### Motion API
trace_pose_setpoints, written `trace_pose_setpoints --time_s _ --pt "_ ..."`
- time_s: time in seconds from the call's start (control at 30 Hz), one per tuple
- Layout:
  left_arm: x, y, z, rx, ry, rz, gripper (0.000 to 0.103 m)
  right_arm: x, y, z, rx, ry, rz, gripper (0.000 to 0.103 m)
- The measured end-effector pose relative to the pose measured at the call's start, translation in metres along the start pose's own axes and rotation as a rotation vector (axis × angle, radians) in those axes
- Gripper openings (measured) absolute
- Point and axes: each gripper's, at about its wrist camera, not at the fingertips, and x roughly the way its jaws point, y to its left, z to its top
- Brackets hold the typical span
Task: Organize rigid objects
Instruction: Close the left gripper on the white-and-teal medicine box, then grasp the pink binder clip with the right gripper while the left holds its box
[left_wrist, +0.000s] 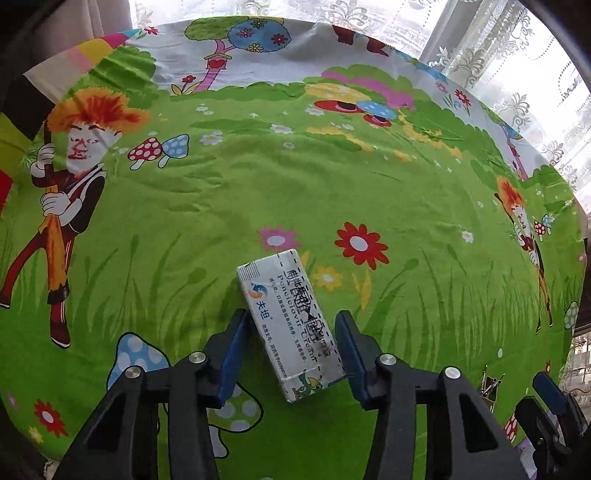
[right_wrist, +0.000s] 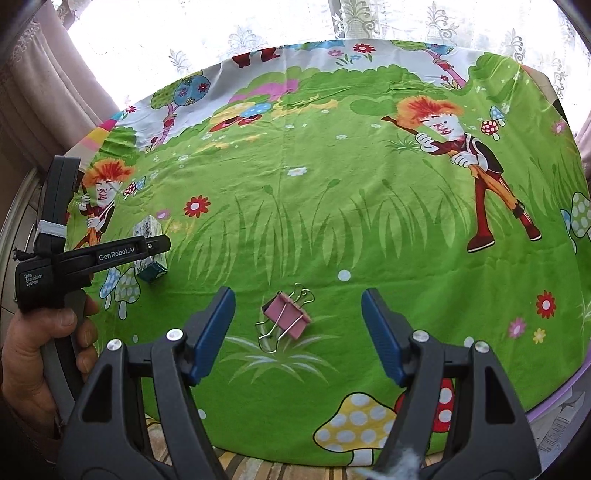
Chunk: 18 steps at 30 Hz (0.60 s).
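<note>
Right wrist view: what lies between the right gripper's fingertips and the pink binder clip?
Only bare green cloth. The right gripper is open, the pink binder clip lying untouched between its fingers.

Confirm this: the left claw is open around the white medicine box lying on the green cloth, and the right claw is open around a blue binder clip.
One detail is wrong: the binder clip is pink, not blue, as the right wrist view shows. The rest stands: the right claw is open around it, and the left claw is open around the white medicine box lying on the green cloth.

A home: a cartoon-print cloth (left_wrist: 295, 192) over the table, lace curtains (right_wrist: 258, 29) at the window.
</note>
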Motion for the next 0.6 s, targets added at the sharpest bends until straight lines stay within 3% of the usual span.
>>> trace_pose_setpoints --time_s 0.2,0.5,0.6 --pt "-0.016 0.002 -0.033 0.005 0.006 -0.126 0.034 0.024 0.001 -0.005 0.048 0.06 0.038 0.074" --pt "-0.069 0.001 -0.099 0.014 -0.07 -0.297 0.034 0.036 0.006 -0.003 0.074 0.09 0.044 0.074" --pt "-0.082 -0.005 -0.114 0.038 -0.093 -0.328 0.034 0.042 0.011 -0.004 0.051 0.107 0.033 0.064"
